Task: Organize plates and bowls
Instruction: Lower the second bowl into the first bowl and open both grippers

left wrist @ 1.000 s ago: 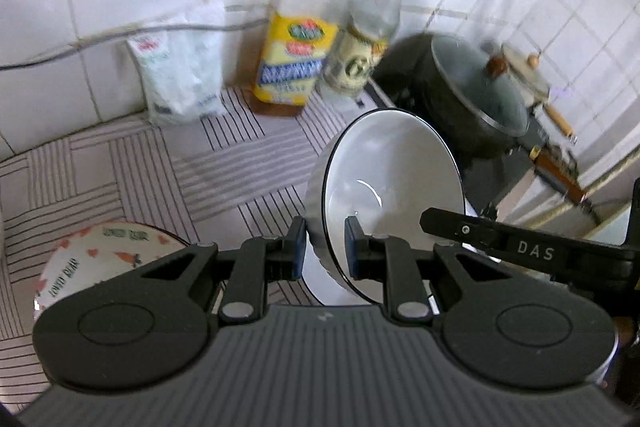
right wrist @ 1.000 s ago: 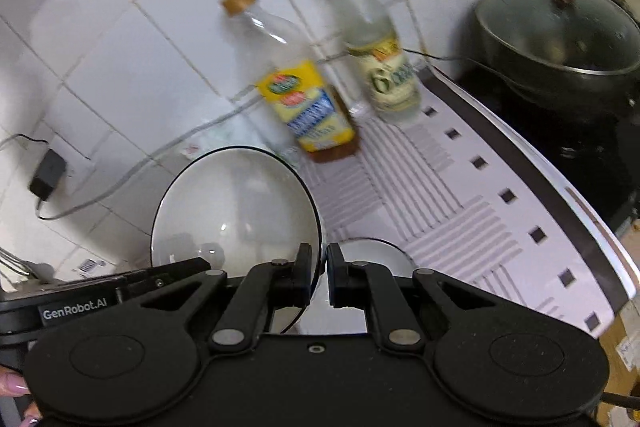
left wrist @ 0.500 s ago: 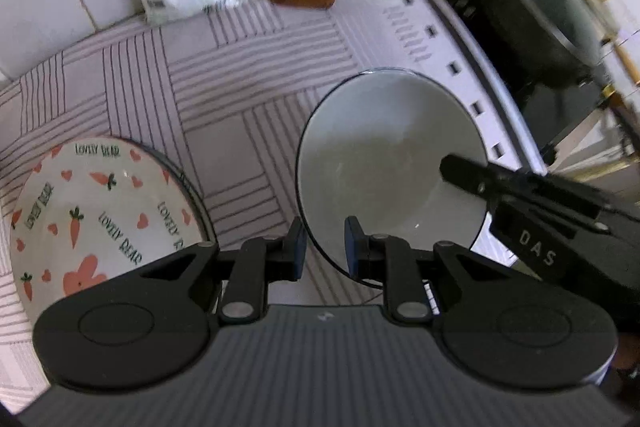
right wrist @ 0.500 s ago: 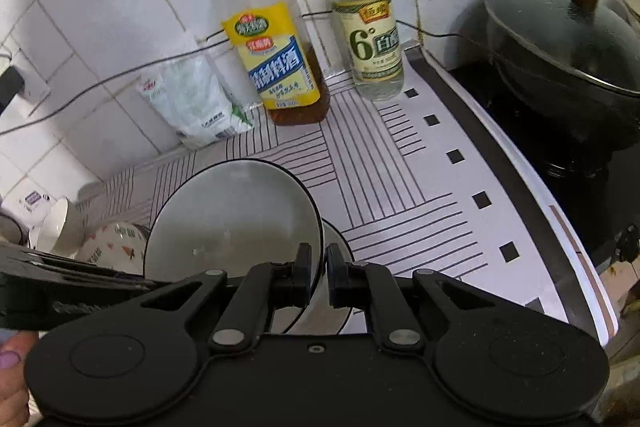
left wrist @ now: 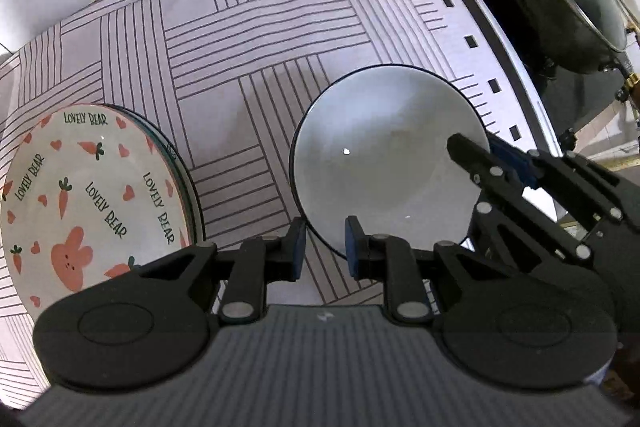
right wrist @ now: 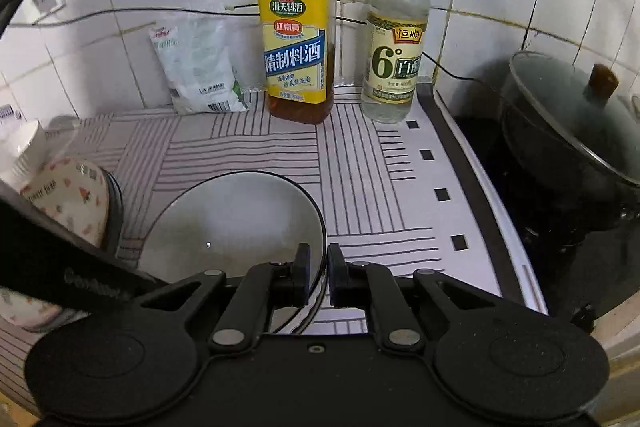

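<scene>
Left wrist view shows the round white ceramic bowl with a thin dark rim (left wrist: 384,163) low over the counter covered in a white line-patterned mat (left wrist: 248,67), pinched from 2 sides. The left gripper (left wrist: 325,247) is clamped on the near rim, 1 pad inside and 1 outside. The right gripper (left wrist: 492,163) grasps the far right rim; its jaws have just eased open a touch with the rim between them, though the pads look close against it.

In the right wrist view, 2 dark rim lines curve between the right gripper's jaws, so the bowl may be settling into a second bowl of the same kind underneath; I cannot tell whether they already touch.

Risks, as I judge them: if 1 gripper lets go before the bowl is seated, the other holds it by a thin glazed edge and it could swing down and chip. A pad caught between nested rims could drag the bowl up on withdrawal. Off-centre seating would leave it rocking.

Just left, the stack of white plates printed with carrots and "LOVELY BEAR" (left wrist: 80,203) sits near the left gripper's housing and could be nudged. Well behind stand the yellow-labelled cooking wine bottle (right wrist: 296,27) and the yellow-capped clear vinegar bottle (right wrist: 396,39).
</scene>
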`<state>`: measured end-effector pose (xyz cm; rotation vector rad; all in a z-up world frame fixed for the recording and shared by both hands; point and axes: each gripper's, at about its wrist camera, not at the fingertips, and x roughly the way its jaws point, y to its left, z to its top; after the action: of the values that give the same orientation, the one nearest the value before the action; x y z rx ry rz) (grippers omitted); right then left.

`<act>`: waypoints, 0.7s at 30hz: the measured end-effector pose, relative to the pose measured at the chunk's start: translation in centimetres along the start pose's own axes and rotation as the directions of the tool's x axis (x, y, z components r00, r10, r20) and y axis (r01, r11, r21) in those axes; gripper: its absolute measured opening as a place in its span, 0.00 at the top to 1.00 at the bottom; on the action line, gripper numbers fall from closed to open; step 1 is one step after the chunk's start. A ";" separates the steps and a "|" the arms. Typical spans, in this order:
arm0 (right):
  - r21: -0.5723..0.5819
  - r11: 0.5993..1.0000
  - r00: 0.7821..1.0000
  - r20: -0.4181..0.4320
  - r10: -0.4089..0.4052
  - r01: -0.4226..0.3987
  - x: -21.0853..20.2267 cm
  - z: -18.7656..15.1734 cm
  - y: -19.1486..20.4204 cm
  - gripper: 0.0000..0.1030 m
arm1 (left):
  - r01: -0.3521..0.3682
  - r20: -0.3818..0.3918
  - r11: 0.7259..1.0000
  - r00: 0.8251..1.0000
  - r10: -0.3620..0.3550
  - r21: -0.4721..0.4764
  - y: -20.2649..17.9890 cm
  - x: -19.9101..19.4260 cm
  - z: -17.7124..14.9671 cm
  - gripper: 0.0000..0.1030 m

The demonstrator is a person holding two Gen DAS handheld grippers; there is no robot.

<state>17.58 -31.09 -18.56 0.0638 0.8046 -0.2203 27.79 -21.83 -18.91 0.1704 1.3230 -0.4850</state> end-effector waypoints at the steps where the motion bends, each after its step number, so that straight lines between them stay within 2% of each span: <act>1: 0.018 1.000 1.000 -0.001 0.011 -0.011 -0.1 -0.1 -0.2 0.83 | 0.001 0.004 1.000 1.000 -0.001 0.000 0.0 -0.1 -0.1 0.81; 2: 0.049 0.999 1.000 -0.004 0.019 -0.019 -0.2 -0.1 -0.4 0.83 | 0.003 0.001 1.000 1.000 -0.003 -0.005 0.1 -0.3 -0.2 0.81; 4: 0.113 0.992 0.999 -0.009 0.051 -0.050 -0.7 -0.4 -0.7 0.75 | 0.010 -0.014 1.000 1.000 -0.010 -0.011 0.0 -0.7 -0.1 0.78; 6: 0.125 0.991 0.998 0.001 0.056 -0.055 -1.4 -0.5 -0.7 0.75 | 0.011 -0.013 1.000 1.000 -0.011 0.000 -0.1 -1.5 -0.2 0.74; 7: 0.124 0.991 0.998 0.003 0.056 -0.056 -1.9 -0.4 -0.6 0.75 | 0.005 -0.010 1.000 1.000 -0.005 0.005 0.0 -2.0 -0.3 0.68; 11: 0.103 0.992 0.997 0.034 0.065 -0.068 -4.0 -0.2 -0.4 0.74 | 0.015 0.001 1.000 1.000 -0.015 0.019 0.6 -3.8 -0.7 0.65; 21: 0.010 0.998 0.998 0.032 0.054 -0.055 -8.1 -0.6 3.5 0.52 | 0.033 0.048 0.997 0.998 -0.036 0.075 4.0 -8.2 -3.4 0.57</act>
<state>12.51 -26.18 -13.28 0.0922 0.7692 -0.1739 25.22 -14.95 -12.52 0.1966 1.2625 -0.5650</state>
